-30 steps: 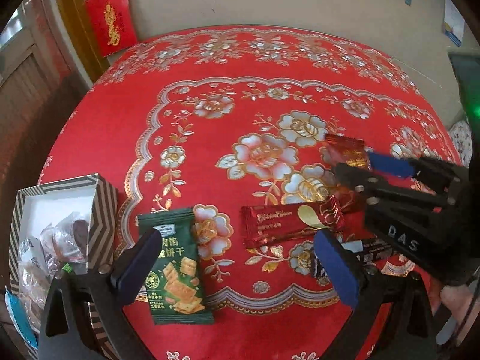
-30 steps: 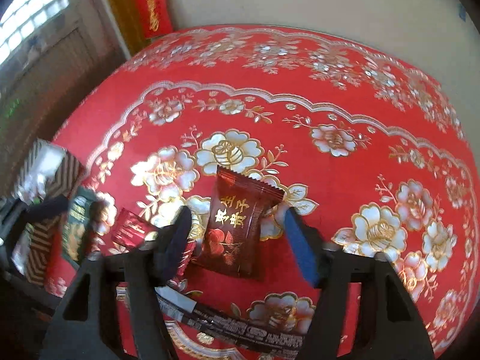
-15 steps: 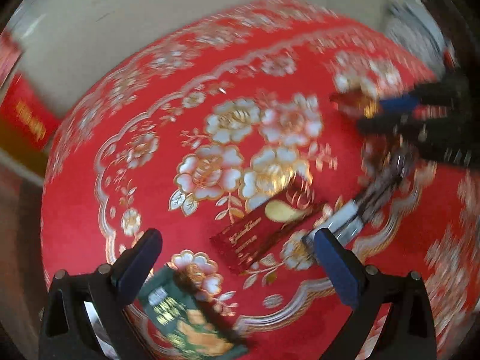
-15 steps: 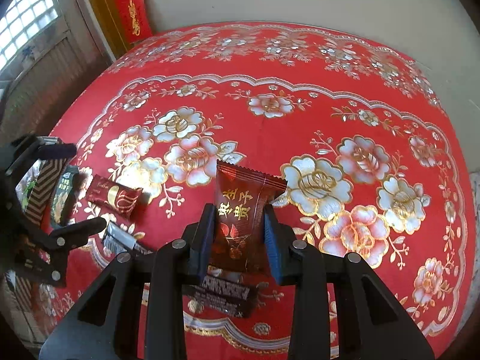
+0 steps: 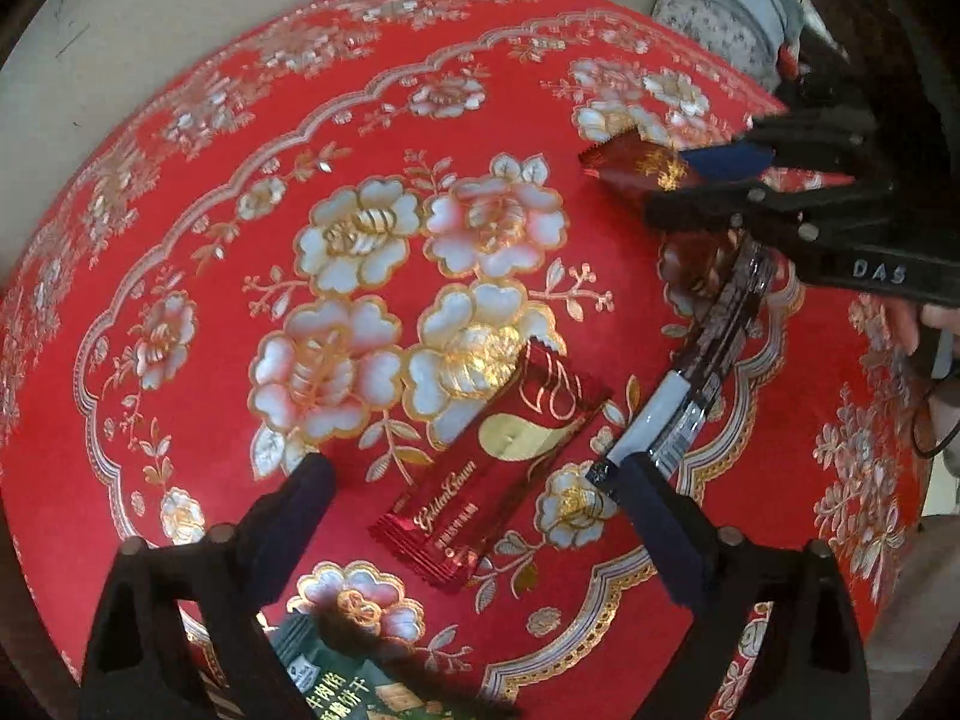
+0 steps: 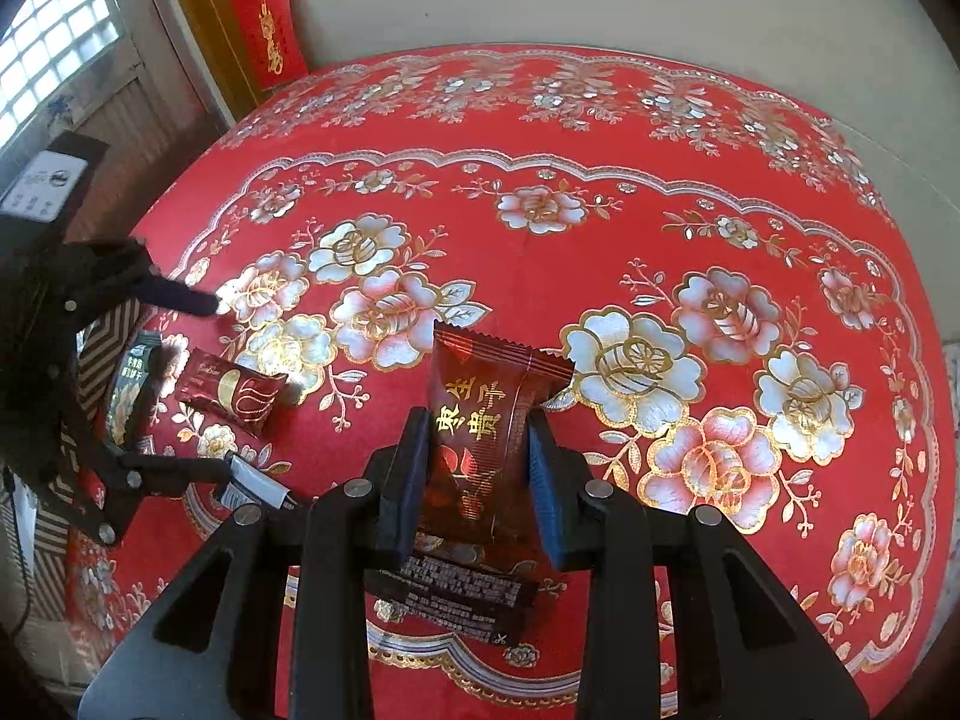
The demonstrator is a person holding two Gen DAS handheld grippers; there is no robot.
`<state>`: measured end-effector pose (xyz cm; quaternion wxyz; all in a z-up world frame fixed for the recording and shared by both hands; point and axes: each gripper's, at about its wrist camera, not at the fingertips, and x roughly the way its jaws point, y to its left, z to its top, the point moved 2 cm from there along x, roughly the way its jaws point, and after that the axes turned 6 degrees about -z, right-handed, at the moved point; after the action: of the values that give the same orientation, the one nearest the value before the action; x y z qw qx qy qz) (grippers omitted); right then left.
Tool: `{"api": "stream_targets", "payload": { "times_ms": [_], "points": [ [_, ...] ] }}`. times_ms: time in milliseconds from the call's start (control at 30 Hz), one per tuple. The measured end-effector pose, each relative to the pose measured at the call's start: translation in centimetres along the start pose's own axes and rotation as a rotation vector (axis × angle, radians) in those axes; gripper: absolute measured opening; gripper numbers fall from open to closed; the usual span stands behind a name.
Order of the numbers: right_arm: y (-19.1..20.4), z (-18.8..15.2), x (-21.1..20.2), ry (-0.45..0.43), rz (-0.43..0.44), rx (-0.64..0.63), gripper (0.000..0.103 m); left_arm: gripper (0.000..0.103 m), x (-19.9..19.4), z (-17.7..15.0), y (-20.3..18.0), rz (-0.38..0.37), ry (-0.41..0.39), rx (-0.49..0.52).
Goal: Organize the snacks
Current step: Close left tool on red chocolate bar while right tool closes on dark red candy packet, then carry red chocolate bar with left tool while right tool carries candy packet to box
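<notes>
Red floral cloth covers the round worktop (image 6: 600, 120). Right gripper (image 6: 477, 480) is clamped on a dark red snack packet (image 6: 486, 420), its pads pressing both sides, above a long dark wrapper (image 6: 456, 591) lying flat. Left gripper (image 5: 480, 516) stands wide apart, holding nothing; a red Golden Crown bar (image 5: 498, 468) lies between its fingers on the cloth, with a green biscuit pack (image 5: 360, 690) just beneath the gripper.
</notes>
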<state>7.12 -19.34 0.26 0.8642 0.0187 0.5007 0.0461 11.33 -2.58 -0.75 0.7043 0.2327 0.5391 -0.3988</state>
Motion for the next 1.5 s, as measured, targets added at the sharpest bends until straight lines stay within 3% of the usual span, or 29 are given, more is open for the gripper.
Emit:
{"api": "stream_targets", "payload": {
  "times_ms": [67, 133, 167, 300, 467, 667, 733, 800, 900, 1000, 1033, 1133, 1333, 1400, 1433, 1467, 1500],
  "points": [
    [0.0, 0.0, -0.1, -0.001, 0.001, 0.001, 0.031, 0.074, -0.4, -0.1, -0.1, 0.011, -0.015, -0.004],
    [0.0, 0.1, -0.2, -0.006, 0.004, 0.006, 0.031, 0.040, -0.9, -0.3, -0.3, 0.032, -0.027, -0.017],
    [0.1, 0.1, -0.2, -0.008, 0.009, 0.006, 0.031, 0.032, -1.1, -0.5, -0.5, 0.035, -0.030, -0.023],
    [0.8, -0.1, -0.6, -0.017, 0.022, 0.000, 0.031, 0.029, -1.1, -1.1, -2.2, 0.146, -0.055, -0.025],
    [2.2, -0.8, -2.1, -0.049, 0.034, -0.021, 0.031, 0.029, -1.6, -2.8, -3.5, 0.239, -0.108, -0.098],
    [3.1, -1.4, -3.1, -0.079, 0.049, -0.025, 0.030, 0.029, -3.3, -4.8, -4.5, 0.264, -0.209, -0.231],
    [3.5, -1.5, -3.5, -0.085, 0.052, -0.029, 0.023, 0.029, -3.8, -5.3, -4.7, 0.266, -0.238, -0.275],
    [3.8, -1.5, -3.9, -0.093, 0.064, -0.032, 0.023, 0.029, -4.1, -5.6, -5.1, 0.267, -0.261, -0.294],
    [4.3, -1.2, -3.5, -0.078, 0.057, -0.042, 0.023, 0.029, -4.3, -5.8, -5.2, 0.287, -0.276, -0.331],
    [3.5, -1.1, -3.1, -0.083, 0.069, 0.025, 0.024, 0.029, -4.3, -5.8, -4.9, 0.310, -0.288, -0.365],
    [3.2, -1.1, -3.0, -0.080, 0.068, 0.060, 0.026, 0.029, -4.3, -5.7, -4.8, 0.314, -0.291, -0.372],
    [2.9, -1.0, -2.6, -0.062, 0.079, 0.112, 0.061, 0.029, -3.7, -5.2, -4.4, 0.319, -0.279, -0.390],
    [5.3, -0.9, 0.2, 0.007, -0.006, 0.026, 0.062, 0.032, -2.0, -4.8, -3.5, 0.318, -0.232, -0.435],
    [5.8, -1.1, 0.3, -0.024, -0.022, -0.010, 0.053, 0.036, -2.0, -4.9, -3.2, 0.314, -0.240, -0.468],
    [5.7, -1.1, 0.3, -0.022, -0.035, -0.022, 0.035, 0.047, -1.9, -4.9, -3.0, 0.320, -0.236, -0.476],
    [5.6, -1.2, 0.0, -0.031, -0.043, -0.034, 0.034, 0.061, -1.9, -4.8, -2.8, 0.325, -0.230, -0.488],
    [5.3, -1.2, -0.1, -0.030, -0.040, -0.033, 0.034, 0.086, -1.6, -4.8, -2.6, 0.327, -0.219, -0.505]
  ]
}}
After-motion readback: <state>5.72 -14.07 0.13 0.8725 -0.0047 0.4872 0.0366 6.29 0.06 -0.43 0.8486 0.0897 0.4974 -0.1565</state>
